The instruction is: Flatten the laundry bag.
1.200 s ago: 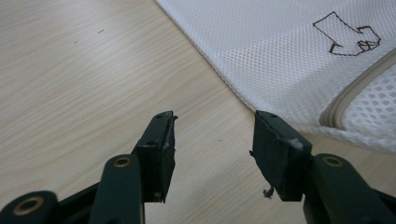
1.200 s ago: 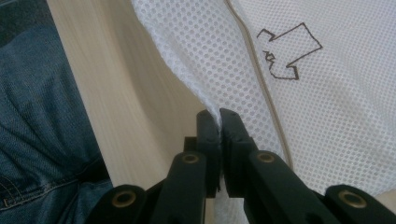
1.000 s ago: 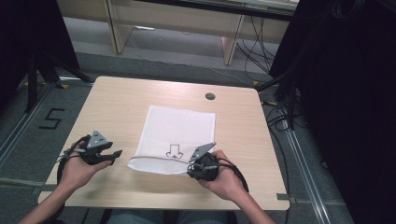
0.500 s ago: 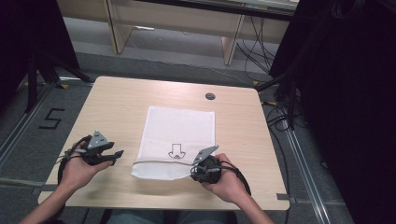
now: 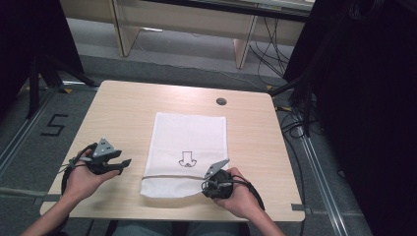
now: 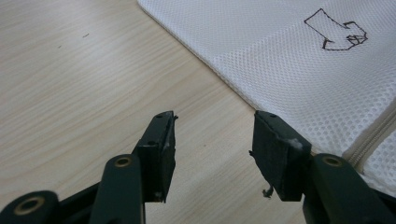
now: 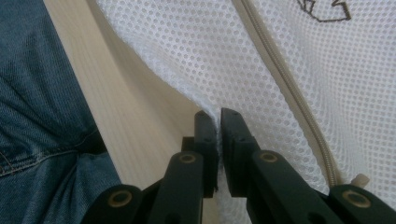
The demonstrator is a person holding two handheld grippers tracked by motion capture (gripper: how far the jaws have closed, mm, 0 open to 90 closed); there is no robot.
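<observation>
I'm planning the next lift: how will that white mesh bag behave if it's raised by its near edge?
Probably floppy: in the right gripper view the mesh bag already folds where the right gripper pinches its edge. Likely light for its size, being thin open netting lying flat on the table. The zipper may hang as a somewhat stiffer line.

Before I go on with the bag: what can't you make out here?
- Bag's inside: mesh is opaque in every view.
- Zip pull: cut off by the right gripper view's bottom edge.
- Printed drawing: too small in the high view, clipped in the right gripper view.
- Right gripper's pad contact: mesh fold covers it.
</observation>
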